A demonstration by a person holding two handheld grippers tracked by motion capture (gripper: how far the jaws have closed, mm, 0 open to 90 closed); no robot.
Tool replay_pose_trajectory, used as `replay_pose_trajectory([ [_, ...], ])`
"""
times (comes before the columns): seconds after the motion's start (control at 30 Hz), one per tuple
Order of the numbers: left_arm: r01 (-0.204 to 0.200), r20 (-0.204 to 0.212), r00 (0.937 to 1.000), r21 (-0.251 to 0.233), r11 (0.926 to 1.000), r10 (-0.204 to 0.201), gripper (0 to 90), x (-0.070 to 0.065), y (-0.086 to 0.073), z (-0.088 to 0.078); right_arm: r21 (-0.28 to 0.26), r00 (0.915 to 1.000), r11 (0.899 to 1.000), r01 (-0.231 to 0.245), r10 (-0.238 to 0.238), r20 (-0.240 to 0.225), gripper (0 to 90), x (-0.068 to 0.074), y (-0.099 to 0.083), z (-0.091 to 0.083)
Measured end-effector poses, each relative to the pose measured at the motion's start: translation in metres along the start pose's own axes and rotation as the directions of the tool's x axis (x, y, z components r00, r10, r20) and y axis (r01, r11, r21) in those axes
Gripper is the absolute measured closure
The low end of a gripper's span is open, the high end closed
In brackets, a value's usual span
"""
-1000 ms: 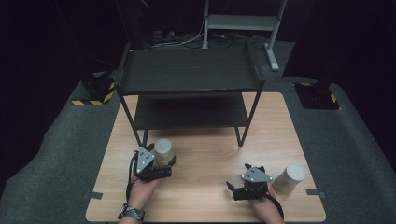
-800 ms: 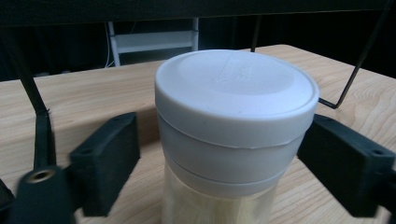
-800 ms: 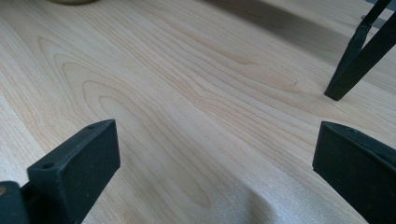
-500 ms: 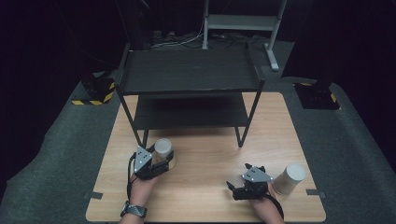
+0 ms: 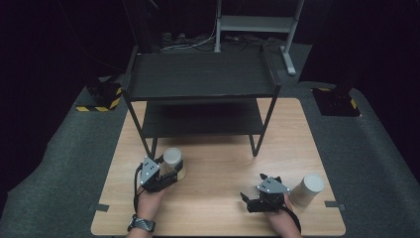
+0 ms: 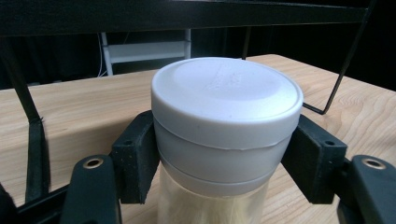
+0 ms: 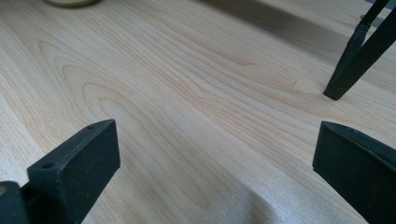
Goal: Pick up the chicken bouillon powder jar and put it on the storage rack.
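Now | left gripper (image 6: 219, 163) clamps jar (image 6: 224, 126) | right gripper (image 7: 210, 172) agape

On the table (image 5: 218, 163), toward the far edge: a two-level shelf (image 5: 200, 79). In front of its left leg: a jar (image 5: 172, 161), between the left gripper (image 5: 161, 173) jaws. At near right: a second jar (image 5: 307, 189), just right of the right gripper (image 5: 260, 196).

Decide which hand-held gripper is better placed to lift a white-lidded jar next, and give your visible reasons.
Left. The left hand-held gripper is already clamped on the white-lidded clear plastic jar. The right hand-held gripper stands open over the bare light wooden table, beside the other white-lidded jar, untouched.
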State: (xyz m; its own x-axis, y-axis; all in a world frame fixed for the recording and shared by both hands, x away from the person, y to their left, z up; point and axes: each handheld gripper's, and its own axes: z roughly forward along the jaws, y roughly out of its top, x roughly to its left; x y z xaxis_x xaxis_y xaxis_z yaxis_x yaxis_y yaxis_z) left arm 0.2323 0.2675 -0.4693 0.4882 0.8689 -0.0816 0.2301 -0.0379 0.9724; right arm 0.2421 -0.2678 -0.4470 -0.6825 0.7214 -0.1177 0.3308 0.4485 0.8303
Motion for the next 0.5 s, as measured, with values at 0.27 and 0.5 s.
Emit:
replay_pose_trajectory([
  [0.27, -0.002, 0.008, 1.0000, 0.002, 1.0000, 0.002, 33.6, -0.002, 0.003, -0.005, -0.002, 1.0000, 1.000, -0.002, 0.002, -0.005, 0.0, -0.001, 0.000, 0.000],
  [0.5, -0.006, 0.017, 0.9998, -0.028, 0.9996, 0.006, 33.6, -0.005, 0.009, -0.014, -0.003, 1.0000, 1.000, -0.002, 0.002, -0.009, 0.0, -0.002, -0.001, 0.000],
])
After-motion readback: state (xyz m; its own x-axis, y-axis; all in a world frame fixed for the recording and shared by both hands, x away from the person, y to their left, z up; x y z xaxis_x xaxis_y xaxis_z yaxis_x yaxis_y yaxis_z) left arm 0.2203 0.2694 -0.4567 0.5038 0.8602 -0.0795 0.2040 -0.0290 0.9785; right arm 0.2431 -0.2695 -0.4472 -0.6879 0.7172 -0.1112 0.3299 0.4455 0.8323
